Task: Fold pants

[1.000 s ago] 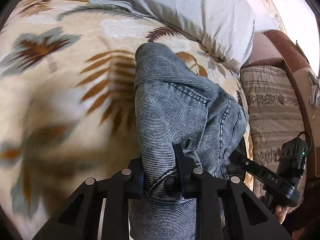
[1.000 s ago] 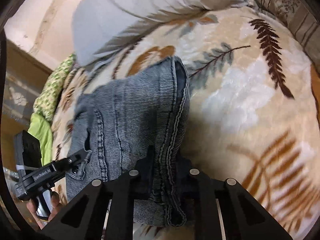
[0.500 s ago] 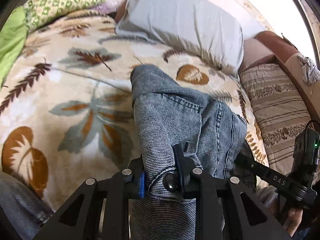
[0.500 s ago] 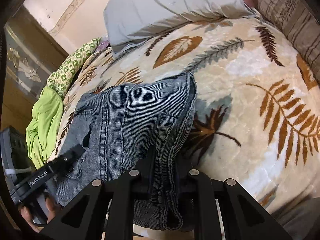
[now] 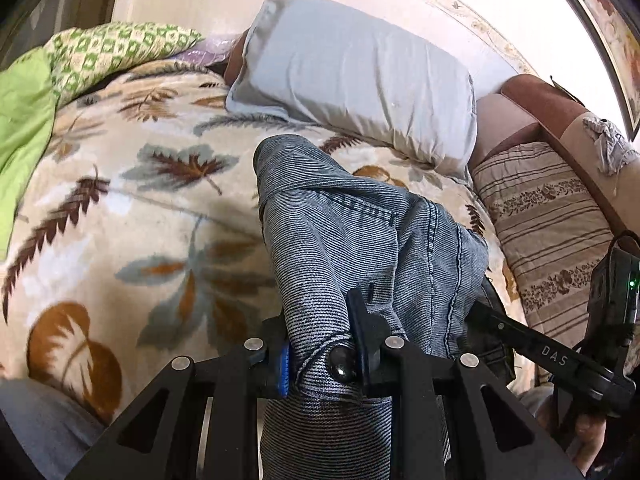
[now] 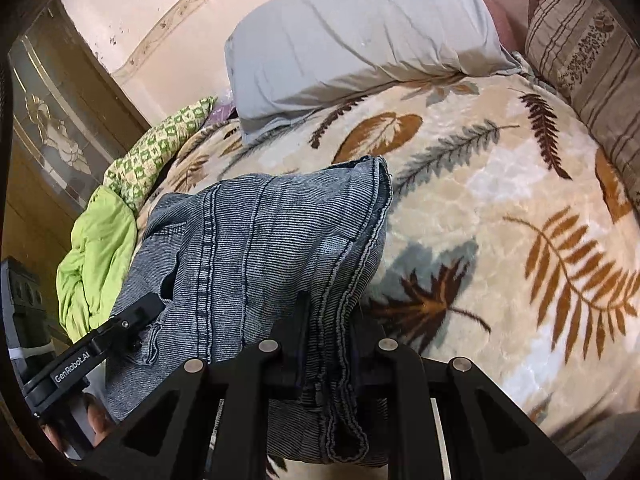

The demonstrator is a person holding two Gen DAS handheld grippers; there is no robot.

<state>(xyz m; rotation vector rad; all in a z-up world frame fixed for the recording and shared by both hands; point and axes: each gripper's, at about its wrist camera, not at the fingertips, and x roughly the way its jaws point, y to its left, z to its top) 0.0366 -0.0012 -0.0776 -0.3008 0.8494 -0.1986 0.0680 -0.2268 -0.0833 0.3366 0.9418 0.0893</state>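
Observation:
The blue-grey denim pants (image 5: 360, 240) hang bunched between both grippers above the leaf-print blanket (image 5: 120, 220). My left gripper (image 5: 320, 356) is shut on the waistband near its metal button. My right gripper (image 6: 328, 344) is shut on a thick seamed edge of the pants (image 6: 260, 248). The right gripper also shows at the right of the left wrist view (image 5: 532, 352), and the left gripper shows at the lower left of the right wrist view (image 6: 120, 328). The pants' far end droops toward the blanket.
A grey pillow (image 5: 360, 76) lies at the head of the bed. A striped patterned cushion (image 5: 544, 216) lies on the right side. Green bedding (image 6: 100, 248) is heaped at the left edge. A wall and wooden cabinet (image 6: 52, 128) stand behind.
Both grippers have risen with the pants, and the views have tipped up, so more of the bed, the pillow and the wall show. Both grips are unchanged.

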